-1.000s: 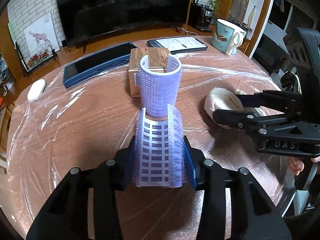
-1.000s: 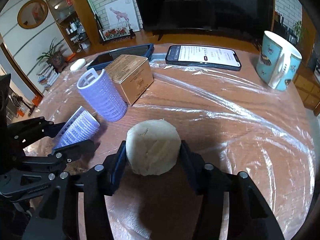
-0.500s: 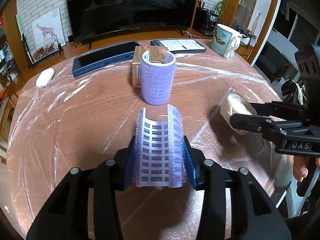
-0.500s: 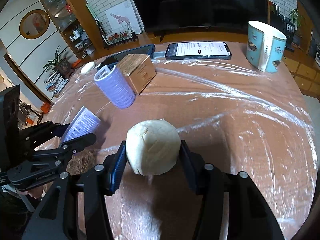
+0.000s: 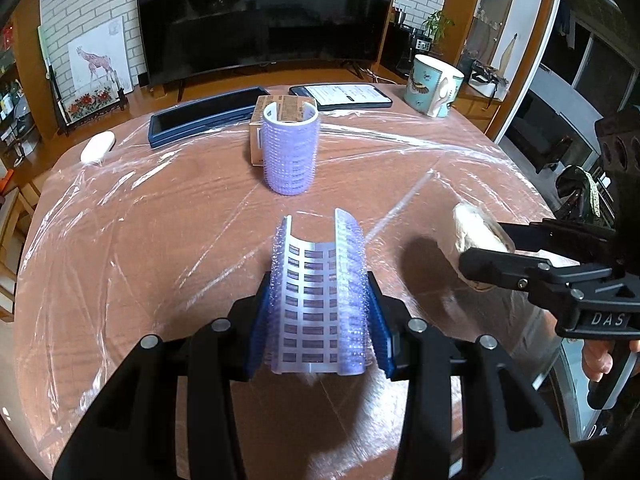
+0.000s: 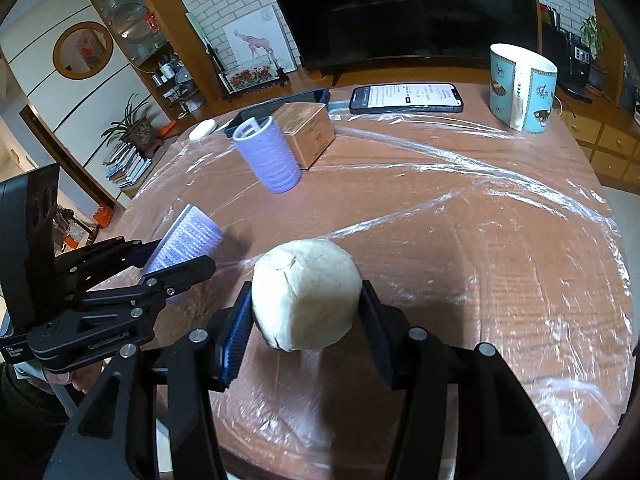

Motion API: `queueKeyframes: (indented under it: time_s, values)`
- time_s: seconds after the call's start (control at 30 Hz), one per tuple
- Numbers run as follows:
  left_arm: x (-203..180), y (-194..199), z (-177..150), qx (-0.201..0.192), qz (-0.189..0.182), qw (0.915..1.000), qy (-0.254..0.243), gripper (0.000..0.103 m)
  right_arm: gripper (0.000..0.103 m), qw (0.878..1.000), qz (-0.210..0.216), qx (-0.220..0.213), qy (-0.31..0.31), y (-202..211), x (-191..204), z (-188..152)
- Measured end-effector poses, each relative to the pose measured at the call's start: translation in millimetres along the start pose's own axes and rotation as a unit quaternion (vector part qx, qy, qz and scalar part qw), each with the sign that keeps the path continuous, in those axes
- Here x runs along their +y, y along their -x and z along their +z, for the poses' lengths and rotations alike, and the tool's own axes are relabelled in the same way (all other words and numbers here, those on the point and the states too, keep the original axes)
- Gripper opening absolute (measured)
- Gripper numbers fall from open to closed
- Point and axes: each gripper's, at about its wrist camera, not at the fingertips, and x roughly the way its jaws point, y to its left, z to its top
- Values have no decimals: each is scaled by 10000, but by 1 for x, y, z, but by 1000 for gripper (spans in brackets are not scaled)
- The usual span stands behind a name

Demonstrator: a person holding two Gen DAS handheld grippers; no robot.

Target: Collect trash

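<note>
Your left claw (image 5: pixel 318 312) is clamped on a broken piece of hair roller (image 5: pixel 318 300): a curved lilac shell, open like a trough, with rows of small slots on its pale inner face and bristly nubs along both edges. Your right claw (image 6: pixel 306 308) grips a cream-coloured wad (image 6: pixel 306 294), roundish with a few creases, pressed between both blue pads. Both pieces are held above the surface (image 5: pixel 160 240), a round brown top under wrinkled clear film, on the side nearest you.

Take the whole hair roller (image 5: pixel 290 148) as the landmark: one intact lilac cylinder standing upright near the middle of the surface, open at the top with nothing visible inside. Just behind it, touching or nearly so, sits one small cardboard box (image 5: pixel 276 120), closed. Behind and left of the roller lies one dark blue tray (image 5: pixel 208 114); its contents cannot be made out. Behind and right lies one phone (image 5: pixel 340 96) with its screen lit. Further right stands one teal mug (image 5: pixel 432 84); its inside is out of sight. Far left of the roller lies one small white oval object (image 5: pixel 98 146).
</note>
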Motion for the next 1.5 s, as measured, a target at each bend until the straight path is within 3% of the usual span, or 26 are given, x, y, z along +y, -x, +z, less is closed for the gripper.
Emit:
queueKeyframes:
  time_s: [0.73,1.5]
  values:
    - [-38,43,-43,-114,28,9996,-246,44,51,9997,139,-46,217,41,23,-46]
    - [-62,67,-95,37,19,9993,-368,44,51,9992,196,106,340,67,36,-98]
